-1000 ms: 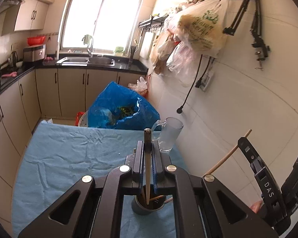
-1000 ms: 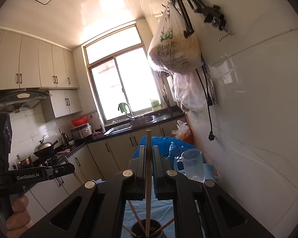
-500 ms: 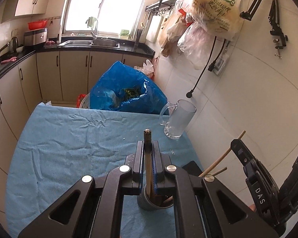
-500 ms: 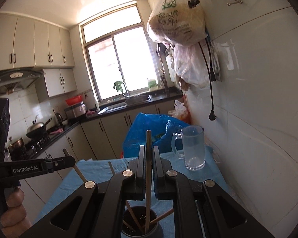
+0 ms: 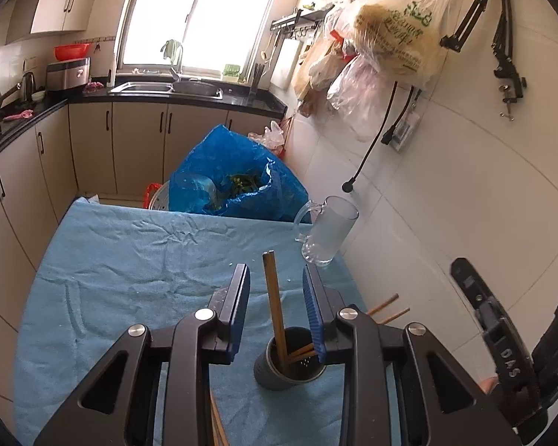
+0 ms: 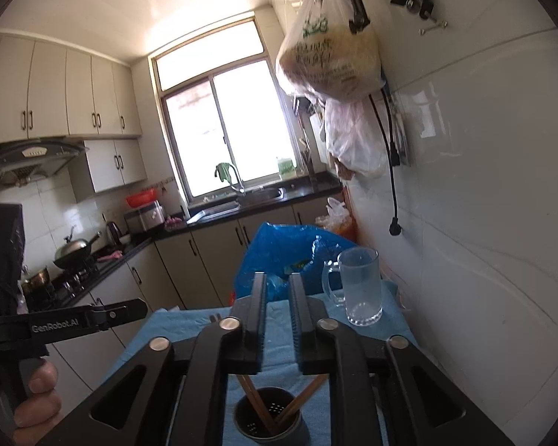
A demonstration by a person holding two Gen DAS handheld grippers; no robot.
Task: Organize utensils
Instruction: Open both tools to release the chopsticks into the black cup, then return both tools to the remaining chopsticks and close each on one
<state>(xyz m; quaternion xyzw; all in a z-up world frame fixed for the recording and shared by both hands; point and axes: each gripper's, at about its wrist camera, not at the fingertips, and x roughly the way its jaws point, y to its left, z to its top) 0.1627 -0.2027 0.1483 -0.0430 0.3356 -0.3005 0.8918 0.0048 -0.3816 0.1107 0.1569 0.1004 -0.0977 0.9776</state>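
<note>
A dark grey utensil holder (image 5: 289,368) stands on the blue cloth near the table's right edge and holds several wooden chopsticks (image 5: 274,304). My left gripper (image 5: 277,278) is open above it, and one chopstick stands free between its jaws. My right gripper (image 6: 278,282) is open and empty, just above the same holder (image 6: 269,425), where chopsticks (image 6: 258,405) lean against both sides. The right gripper's body shows at the right of the left wrist view.
A clear glass mug (image 5: 325,232) stands at the table's far right corner, also in the right wrist view (image 6: 359,286). A blue plastic bag (image 5: 238,182) sits behind the table. The tiled wall (image 5: 465,204) runs close on the right. Blue cloth (image 5: 130,260) covers the table.
Both grippers have opened and let go of their chopsticks, which now stand in the holder.
</note>
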